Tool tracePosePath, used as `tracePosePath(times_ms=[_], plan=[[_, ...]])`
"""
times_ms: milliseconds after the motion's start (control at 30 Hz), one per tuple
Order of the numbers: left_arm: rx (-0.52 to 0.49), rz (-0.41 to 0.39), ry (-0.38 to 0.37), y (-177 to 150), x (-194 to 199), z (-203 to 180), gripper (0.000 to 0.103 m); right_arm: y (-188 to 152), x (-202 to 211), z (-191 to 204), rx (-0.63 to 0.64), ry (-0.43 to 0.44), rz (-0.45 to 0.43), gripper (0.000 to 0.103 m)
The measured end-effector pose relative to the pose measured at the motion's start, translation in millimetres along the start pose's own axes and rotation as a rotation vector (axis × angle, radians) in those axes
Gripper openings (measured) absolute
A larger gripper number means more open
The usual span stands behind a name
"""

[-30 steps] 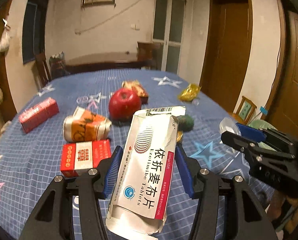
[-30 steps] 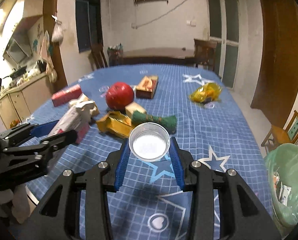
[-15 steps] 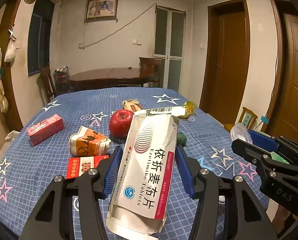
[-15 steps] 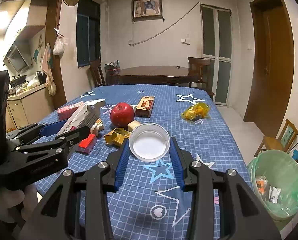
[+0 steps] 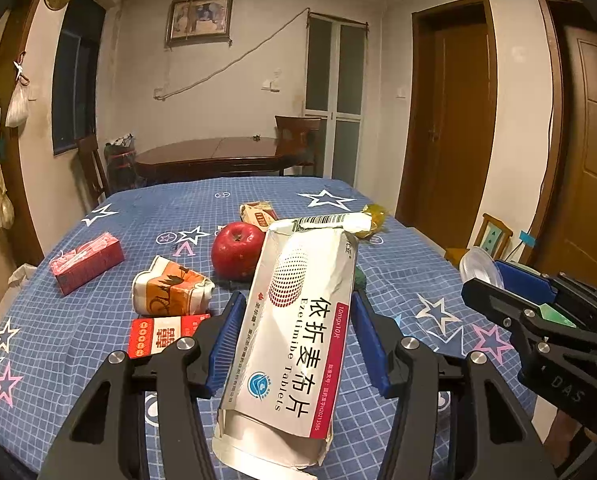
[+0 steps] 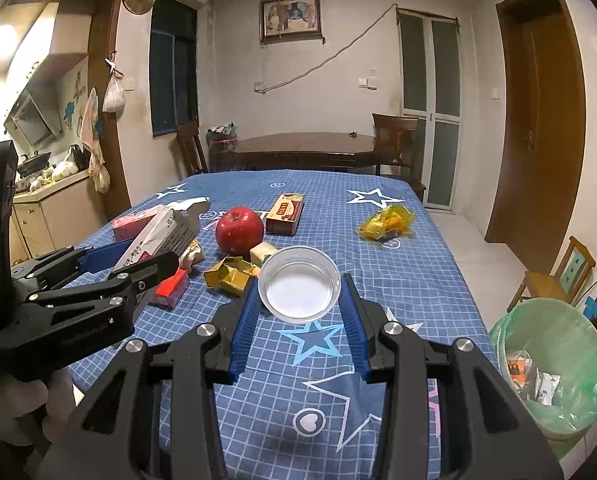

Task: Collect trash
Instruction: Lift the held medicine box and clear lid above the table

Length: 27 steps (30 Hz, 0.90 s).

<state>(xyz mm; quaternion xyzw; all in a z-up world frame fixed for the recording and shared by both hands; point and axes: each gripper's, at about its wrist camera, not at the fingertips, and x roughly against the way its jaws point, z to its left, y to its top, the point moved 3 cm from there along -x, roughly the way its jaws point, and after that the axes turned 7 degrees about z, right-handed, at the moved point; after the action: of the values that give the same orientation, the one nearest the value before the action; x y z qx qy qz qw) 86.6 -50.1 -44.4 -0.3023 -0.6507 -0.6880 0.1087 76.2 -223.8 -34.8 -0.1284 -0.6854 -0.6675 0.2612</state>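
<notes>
Above a table (image 6: pixel 426 280) covered in a blue checked cloth with stars, 2 hand-held grippers each carry a piece of trash. The left gripper (image 5: pixel 296 336) pinches a crumpled white tablet box (image 5: pixel 294 332) with a red stripe between its blue pads, the box standing lengthwise and clear of the cloth. The right gripper (image 6: pixel 300 312) clamps a clear round plastic lid (image 6: pixel 299 284), tilted toward the camera, by its opposite edges. Beside the table's right corner, on the floor, stands a bin with a green liner (image 6: pixel 554 364), scraps already inside; both held items are well apart from it. Left on the cloth: a red apple (image 5: pixel 237 250), a crushed orange-and-white carton (image 5: pixel 170 292), a red-and-white pack (image 5: pixel 162 334) just beside the left gripper, a red box (image 5: pixel 86 262) near the left edge, a brown box (image 6: pixel 285 214) behind the apple, folded gold paper (image 6: pixel 230 276) and a yellow wrapper (image 6: pixel 386 222) toward the right edge. A dark wooden table (image 6: pixel 310 148) stands beyond.
</notes>
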Motion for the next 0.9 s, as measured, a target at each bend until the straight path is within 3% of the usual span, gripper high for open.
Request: tracePosePath(times_ms=[533,667,900], plan=[[-0.031,-0.003,-0.035,13,-14,-19,0.056,6,7,-24,-0.014,-0.032,-0.021,0.038],[-0.063,-0.011,-0.076,23,-21,-43,0.056,10,15,-47,-0.029,-0.077,-0.025,0.038],[-0.160,-0.009,-0.192,43,-43,-115,0.056,13,40,-115,-0.094,-0.199,-0.016,0.038]])
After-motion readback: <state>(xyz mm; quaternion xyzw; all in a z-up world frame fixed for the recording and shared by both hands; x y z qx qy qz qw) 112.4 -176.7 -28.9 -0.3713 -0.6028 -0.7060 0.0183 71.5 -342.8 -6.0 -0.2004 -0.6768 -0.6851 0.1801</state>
